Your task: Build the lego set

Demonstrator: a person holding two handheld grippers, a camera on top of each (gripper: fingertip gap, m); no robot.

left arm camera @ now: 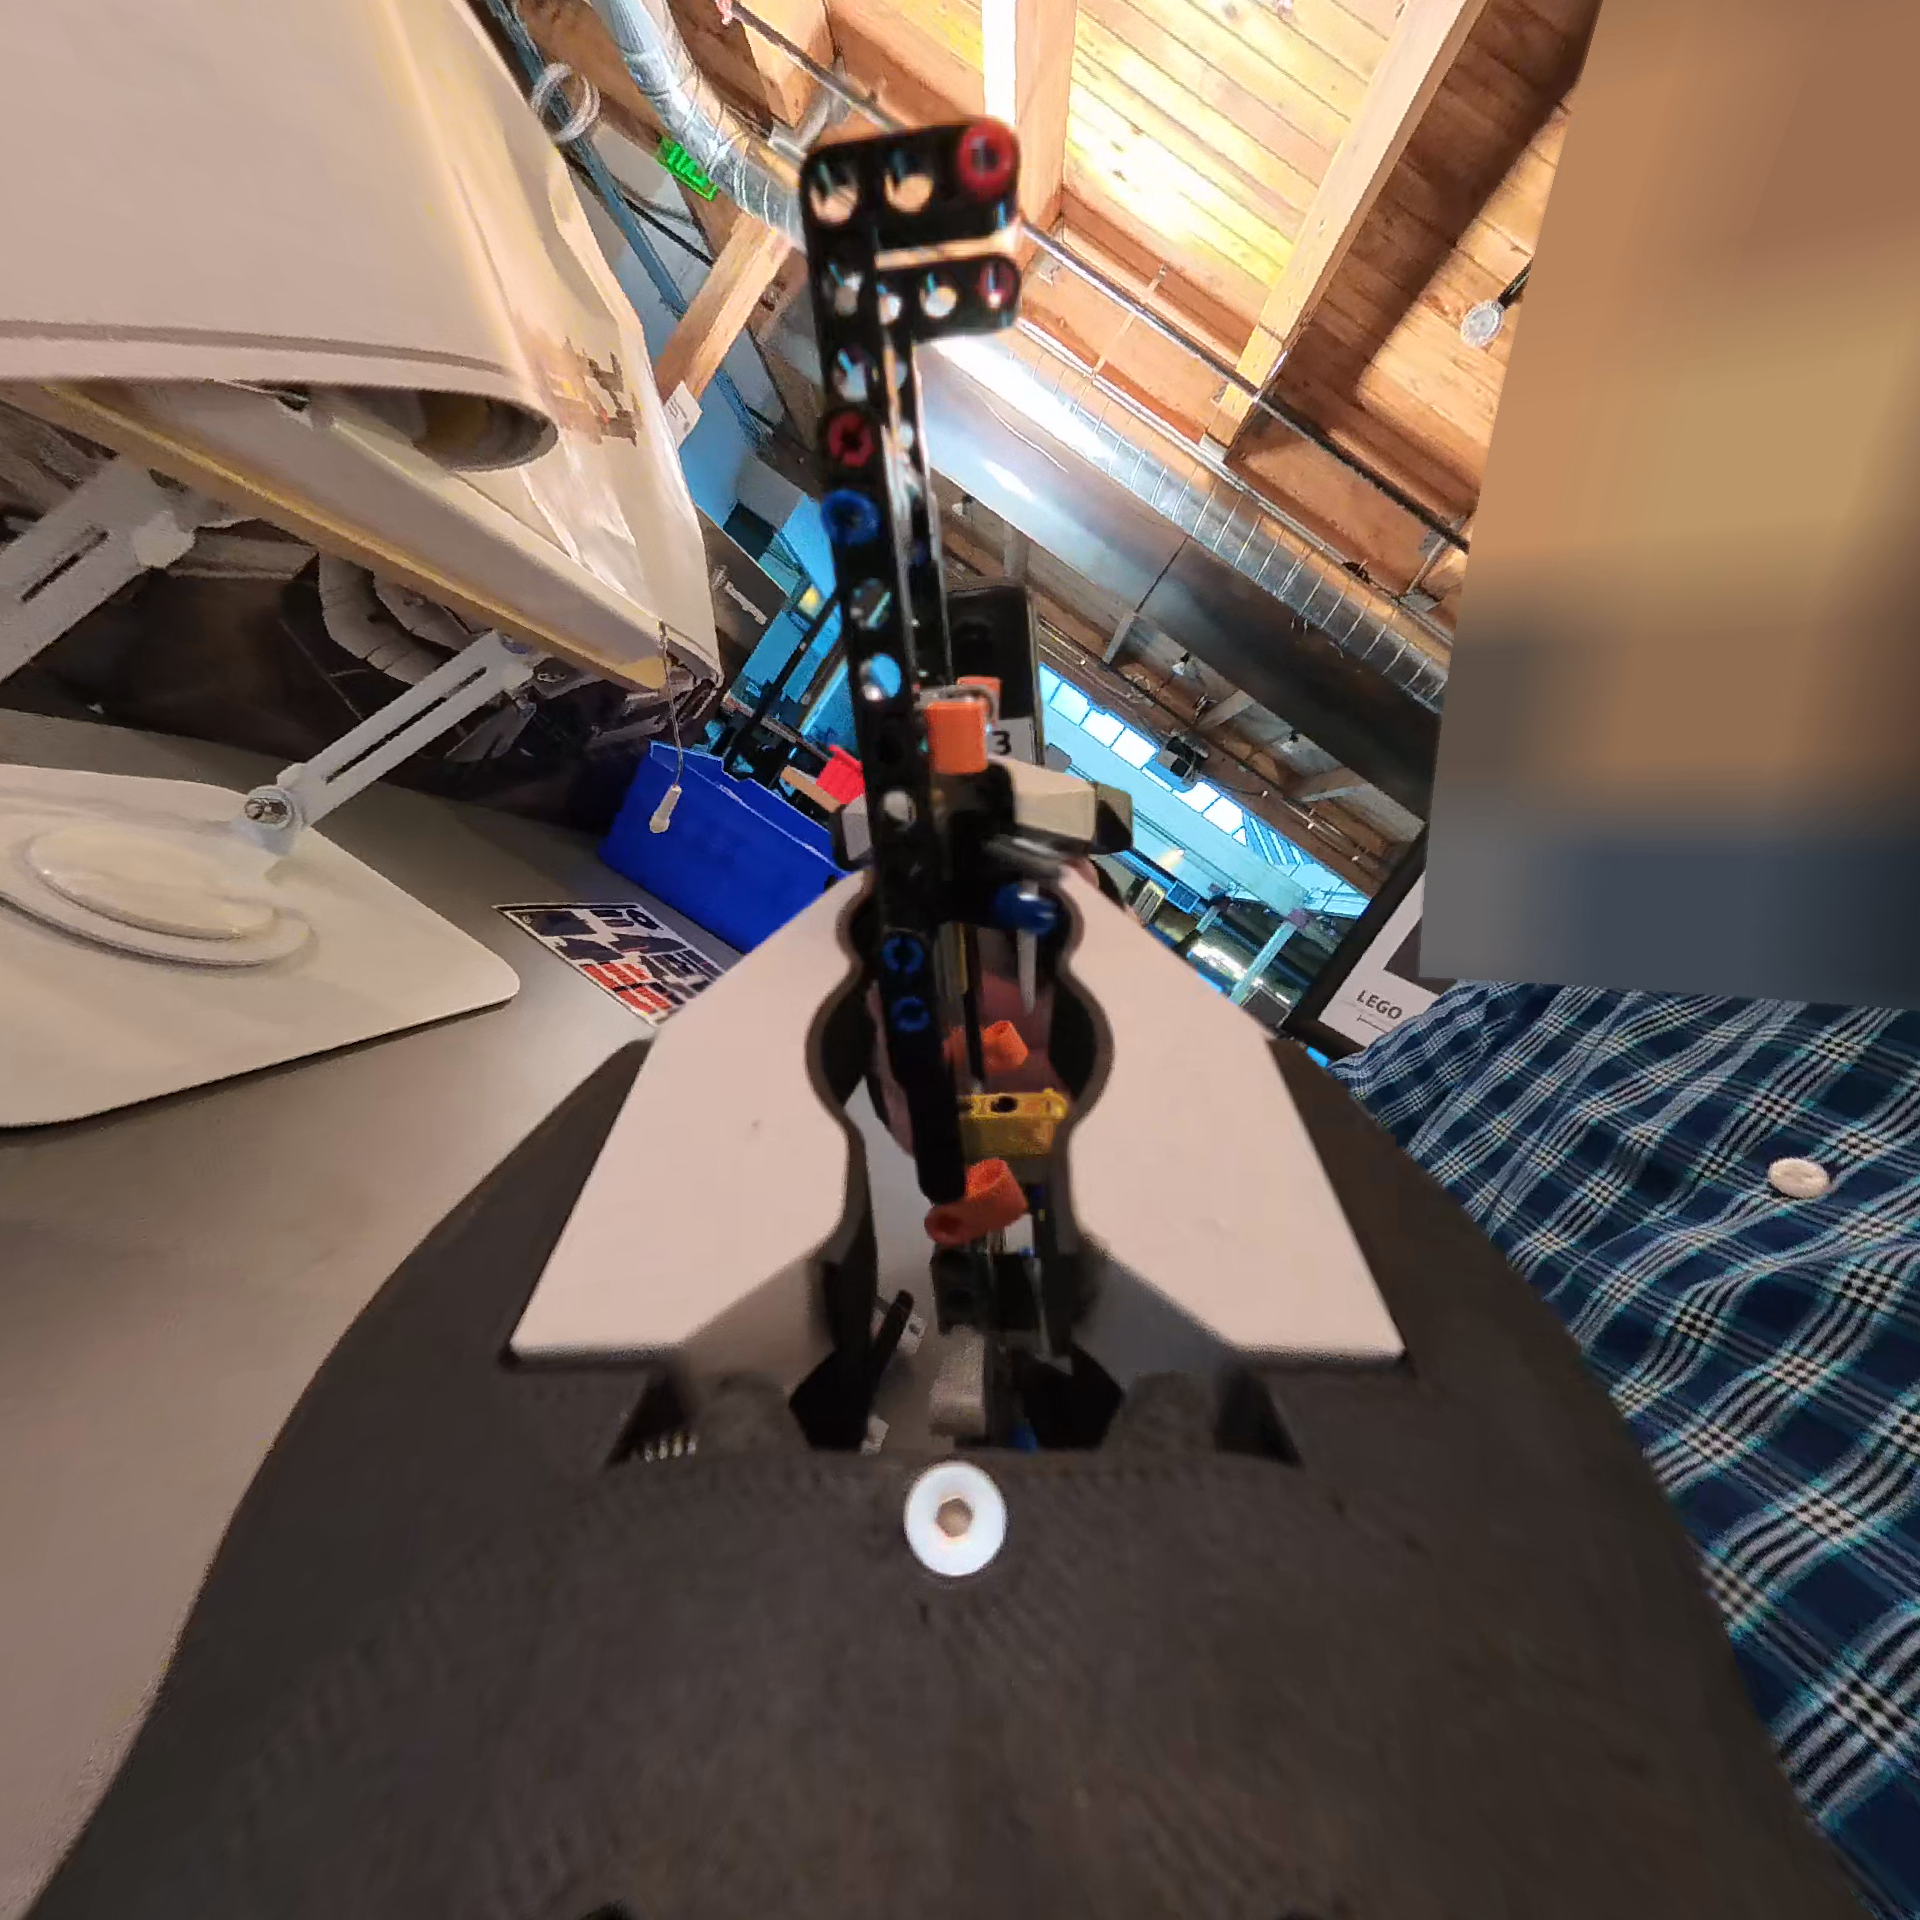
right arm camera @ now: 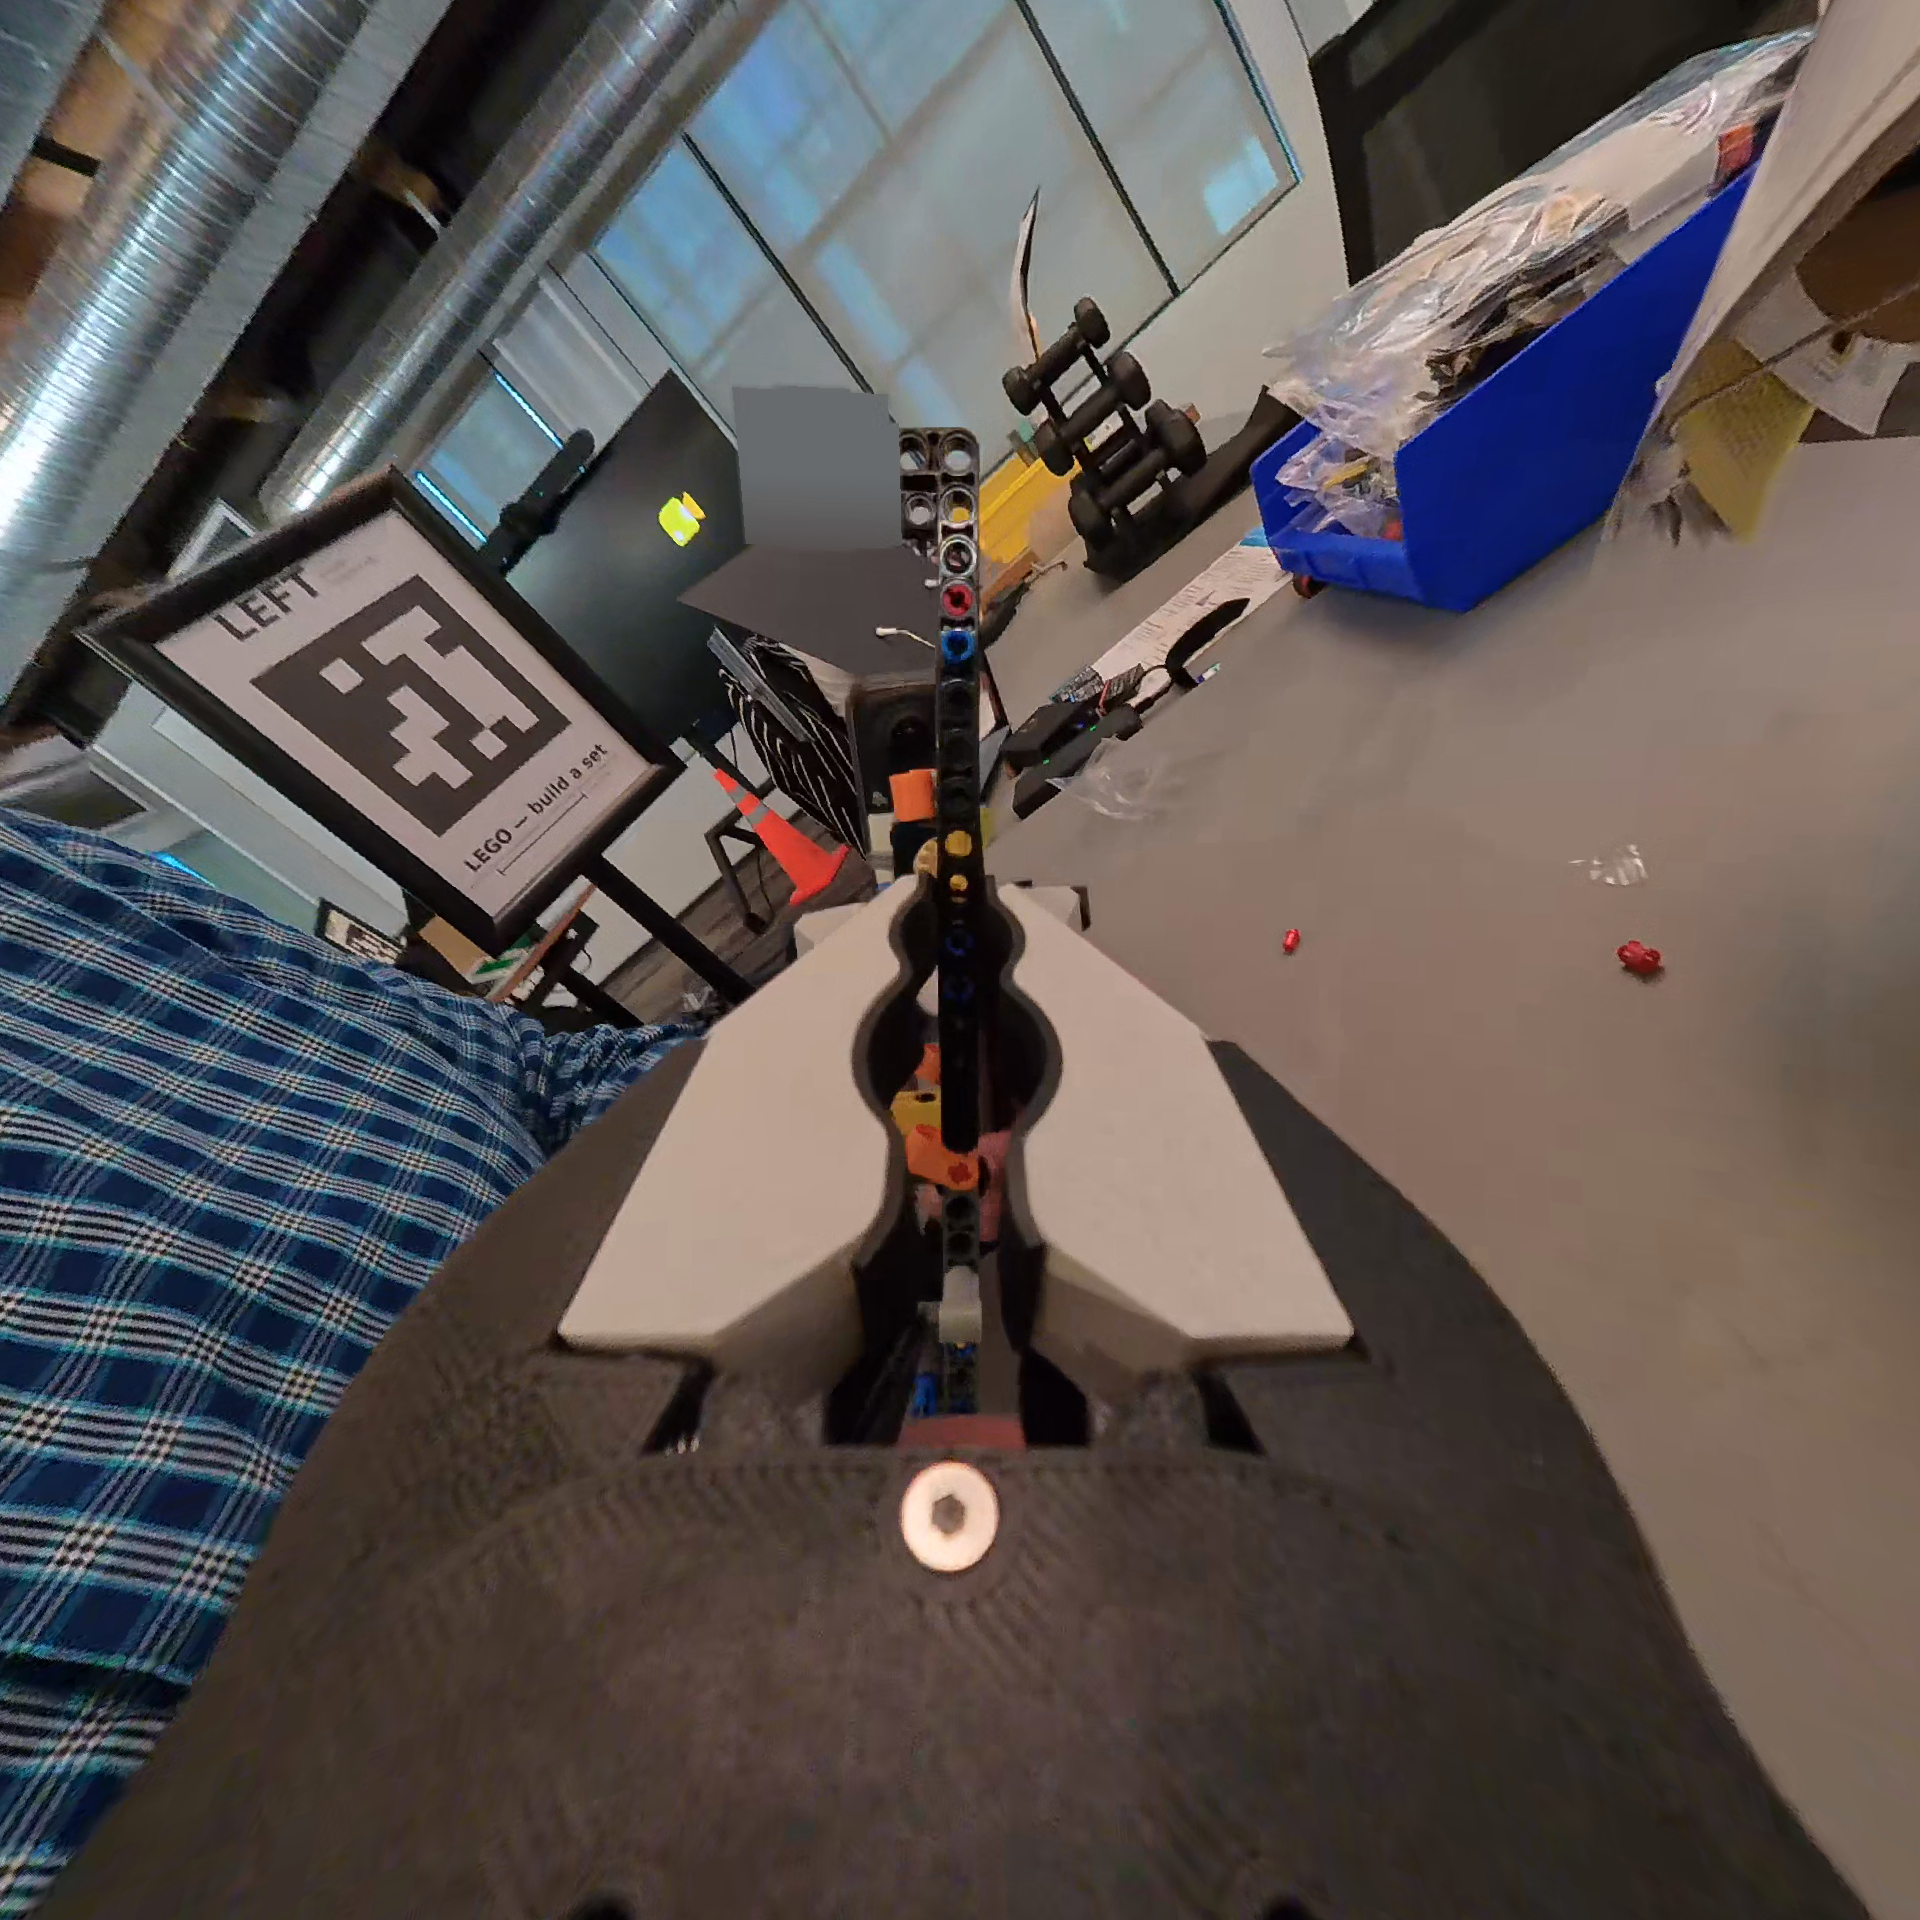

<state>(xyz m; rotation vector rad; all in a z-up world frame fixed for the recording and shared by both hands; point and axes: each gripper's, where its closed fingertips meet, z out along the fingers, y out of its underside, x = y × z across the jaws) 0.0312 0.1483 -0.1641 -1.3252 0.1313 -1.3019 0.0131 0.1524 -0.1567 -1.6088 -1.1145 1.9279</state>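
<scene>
Both claws, left claw [left arm camera: 961,935] and right claw [right arm camera: 956,935], clamped on lego beam assembly [left arm camera: 883,582].

lego assembly [left arm camera: 894,665]: black perforated beam with red, blue, orange and yellow elements. left gripper [left arm camera: 961,914] and right gripper [right arm camera: 961,914]: light grey fingers [left arm camera: 717,1164] on a black body. shirt [right arm camera: 208,1195]: blue, white and black plaid. bin [right arm camera: 1507,499]: blue. table [right arm camera: 1507,1091]: grey. loose pieces [right arm camera: 1640,957]: red. cone [right arm camera: 790,831]: orange with a pale band. framed sign [right arm camera: 405,707]: black-and-white block pattern.
</scene>
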